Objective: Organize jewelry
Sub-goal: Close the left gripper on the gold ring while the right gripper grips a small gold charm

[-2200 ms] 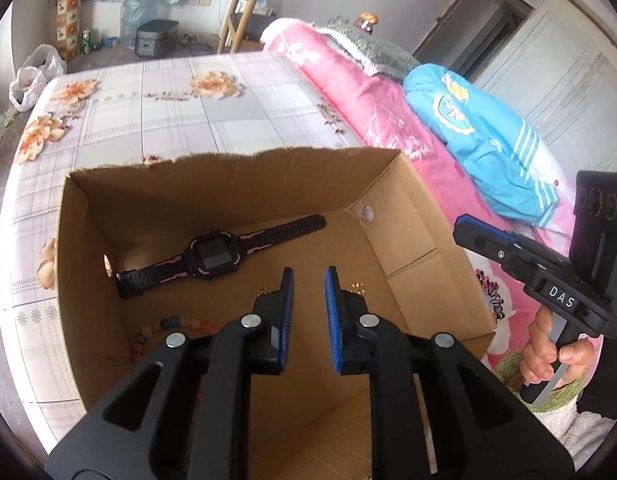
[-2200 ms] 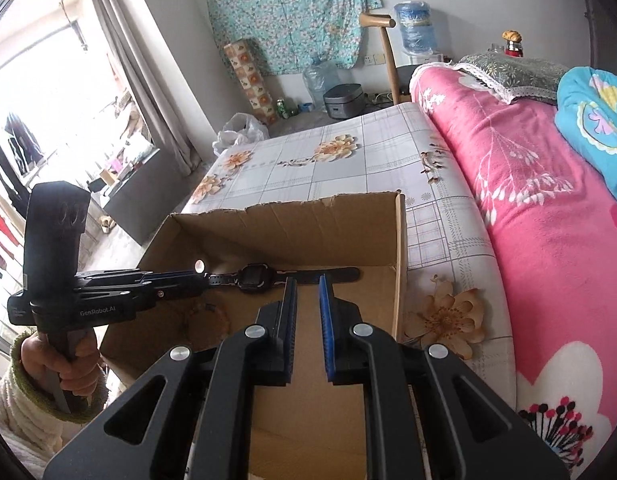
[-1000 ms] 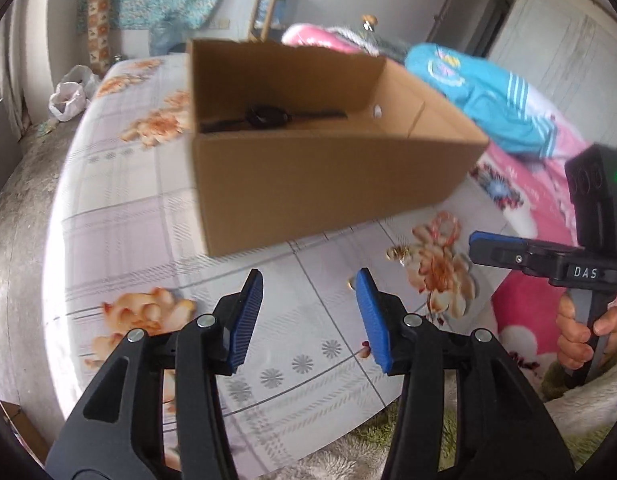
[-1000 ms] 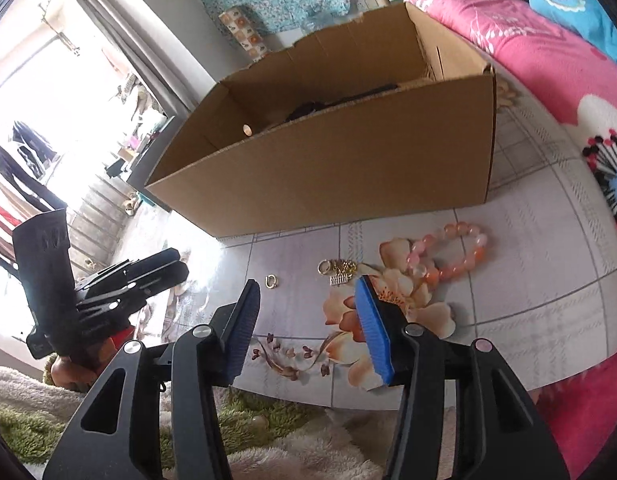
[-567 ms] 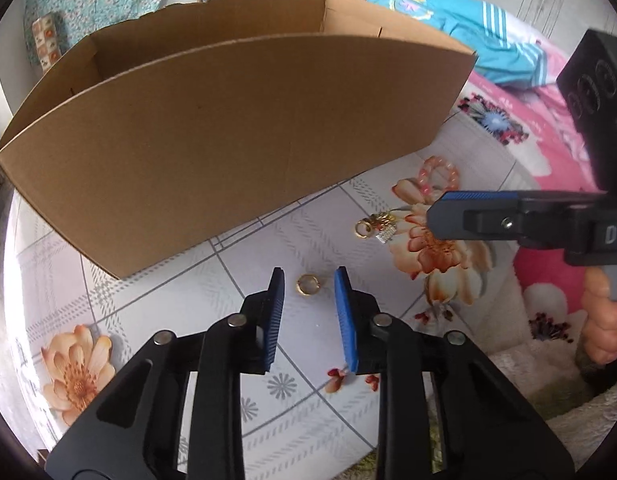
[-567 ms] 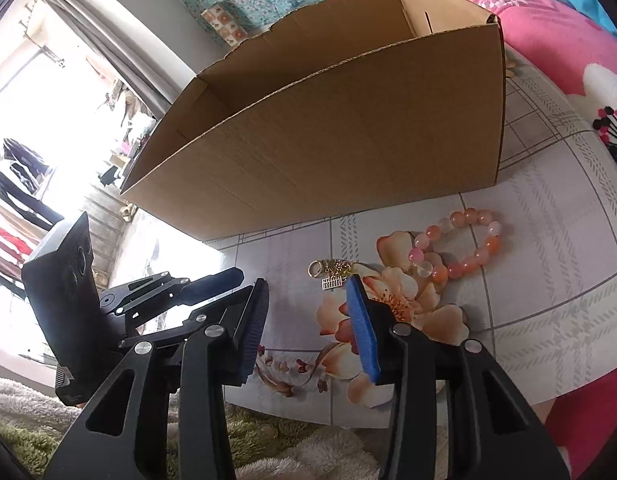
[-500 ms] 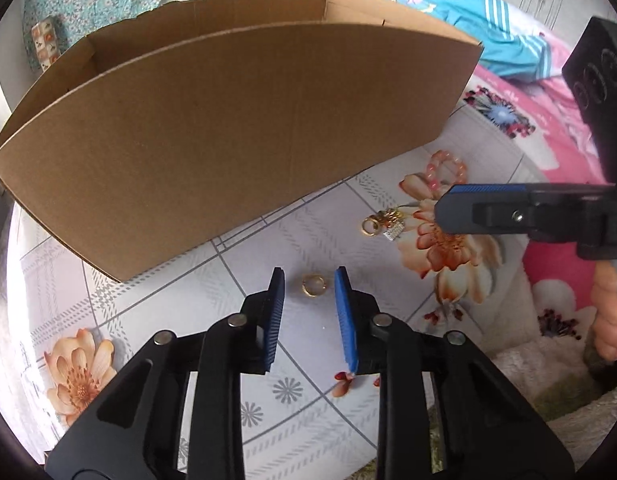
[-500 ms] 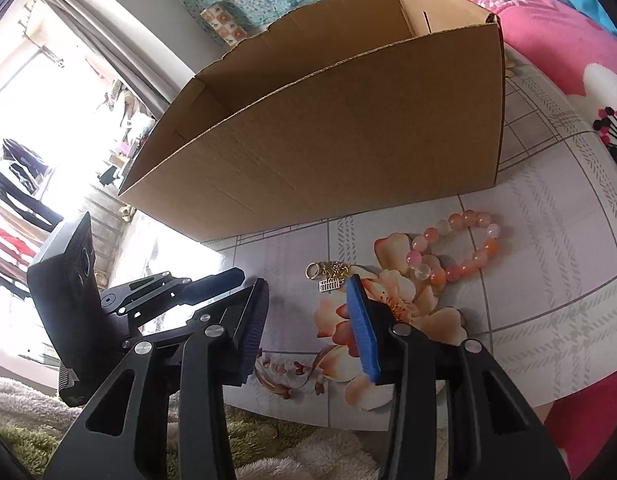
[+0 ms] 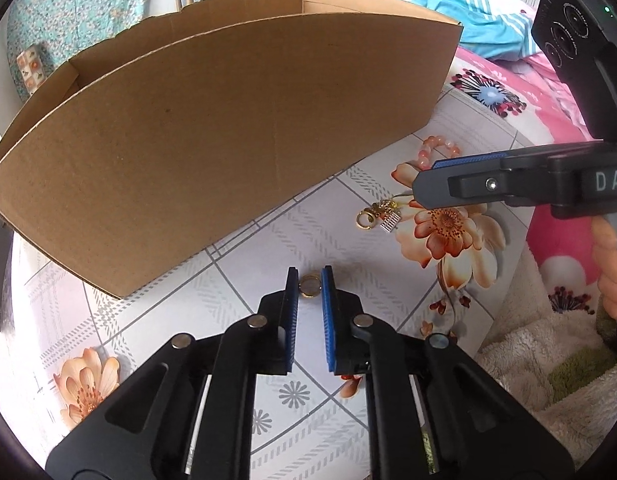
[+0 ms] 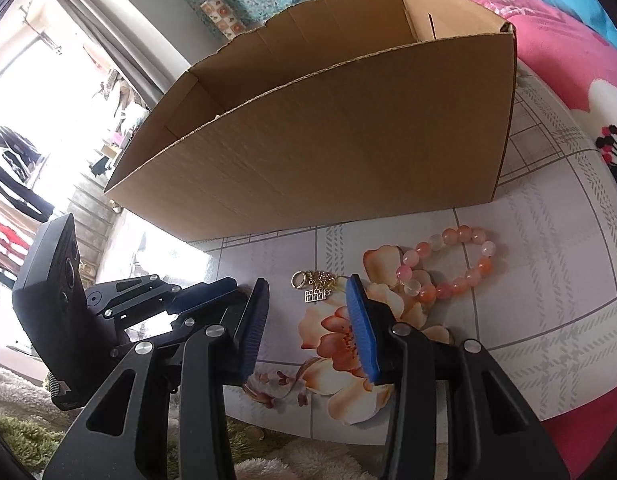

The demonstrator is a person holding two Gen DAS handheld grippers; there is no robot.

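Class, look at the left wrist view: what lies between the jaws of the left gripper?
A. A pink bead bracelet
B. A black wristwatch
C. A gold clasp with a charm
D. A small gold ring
D. The small gold ring lies on the floral cloth between the narrowed jaws of the left gripper, in front of the cardboard box.

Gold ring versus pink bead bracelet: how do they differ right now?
The plain gold ring is one small metal band; the pink bead bracelet is a far larger loop of round beads. The ring sits between the left hand-held gripper fingertips; the bracelet lies beside the open right hand-held gripper. Both rest on the floral sheet.
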